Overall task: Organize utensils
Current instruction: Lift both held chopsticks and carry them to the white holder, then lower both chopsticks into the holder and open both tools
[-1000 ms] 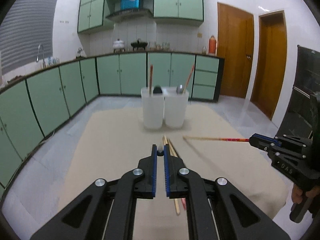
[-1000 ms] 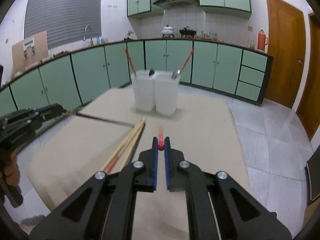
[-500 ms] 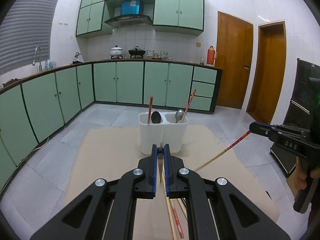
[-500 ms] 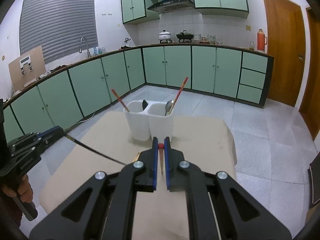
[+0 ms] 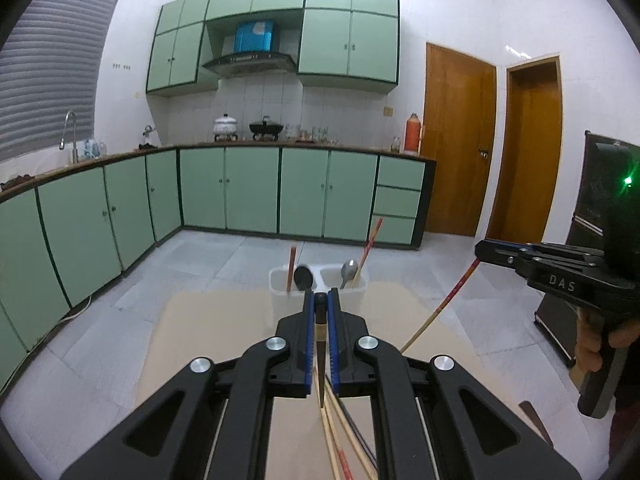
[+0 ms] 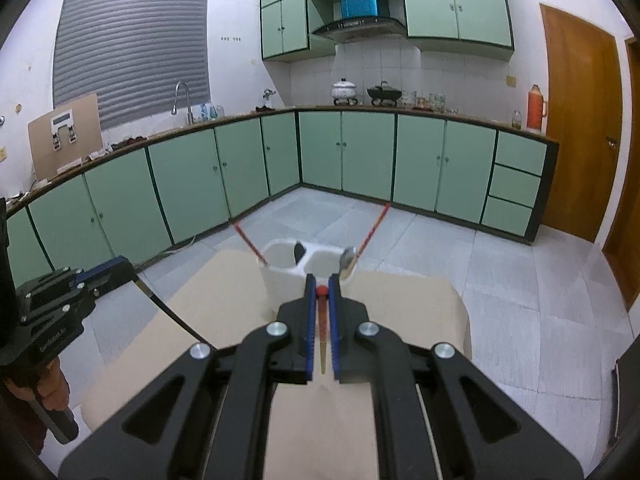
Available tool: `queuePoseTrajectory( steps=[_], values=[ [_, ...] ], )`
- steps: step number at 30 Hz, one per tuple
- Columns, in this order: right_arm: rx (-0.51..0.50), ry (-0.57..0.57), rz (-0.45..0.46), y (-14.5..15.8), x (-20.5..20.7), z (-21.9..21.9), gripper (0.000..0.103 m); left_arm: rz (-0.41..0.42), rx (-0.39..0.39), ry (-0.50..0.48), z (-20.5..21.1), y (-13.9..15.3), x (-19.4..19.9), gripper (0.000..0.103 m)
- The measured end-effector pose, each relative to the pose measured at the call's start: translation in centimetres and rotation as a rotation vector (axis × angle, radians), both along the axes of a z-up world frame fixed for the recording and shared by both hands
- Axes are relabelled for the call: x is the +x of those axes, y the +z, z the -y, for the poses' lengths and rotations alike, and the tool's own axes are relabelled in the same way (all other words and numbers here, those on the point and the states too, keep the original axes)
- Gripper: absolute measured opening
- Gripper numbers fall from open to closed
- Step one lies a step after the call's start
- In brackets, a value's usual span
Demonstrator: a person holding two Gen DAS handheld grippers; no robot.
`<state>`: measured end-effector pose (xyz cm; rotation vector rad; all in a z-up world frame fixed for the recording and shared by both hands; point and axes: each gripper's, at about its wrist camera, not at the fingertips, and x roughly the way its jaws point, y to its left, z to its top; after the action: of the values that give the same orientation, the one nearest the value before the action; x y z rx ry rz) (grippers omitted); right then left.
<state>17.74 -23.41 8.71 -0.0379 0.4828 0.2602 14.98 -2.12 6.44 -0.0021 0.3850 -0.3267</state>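
Two grippers, left (image 5: 320, 300) and right (image 6: 321, 289), each pinching chopstick (image 5: 319, 356) between closed fingers

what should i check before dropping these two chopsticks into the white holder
1. Left gripper shut on the dark chopstick: ok, held near its top end, the rest hanging down.
2. Right gripper shut on the red-tipped chopstick: ok, the red end sits between the pads.
3. White holder upright on the beige mat: ok.
4. Room in the compartments: ok; each shows only one chopstick and one spoon.
5. Chopstick tips clear of the holder's rim: cannot tell, the gripper bodies hide the lower ends.
6. Loose chopsticks left on the mat: not ok, several still lie below the left gripper.
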Motion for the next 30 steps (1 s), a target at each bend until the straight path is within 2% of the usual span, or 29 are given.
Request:
queuePoseTrajectory(
  steps=[11,20,24,30],
  values=[
    [0.027,0.01,0.111,5.5,2.7,0.2,0.005,0.175,-0.055,-0.017,1.3,6.2,2.0,0.006],
    [0.041,0.001,0.127,6.7,7.7,0.0,0.005,0.283,-0.07,0.03,2.3,9.4,5.9,0.006],
    [0.018,-0.002,0.102,5.7,10.4,-0.5,0.005,0.284,-0.073,0.053,2.7,9.2,8.4,0.006],
    [0.009,-0.004,0.046,3.0,13.6,-0.9,0.005,0.208,-0.046,0.06,3.4,6.8,12.5,0.006]
  ],
)
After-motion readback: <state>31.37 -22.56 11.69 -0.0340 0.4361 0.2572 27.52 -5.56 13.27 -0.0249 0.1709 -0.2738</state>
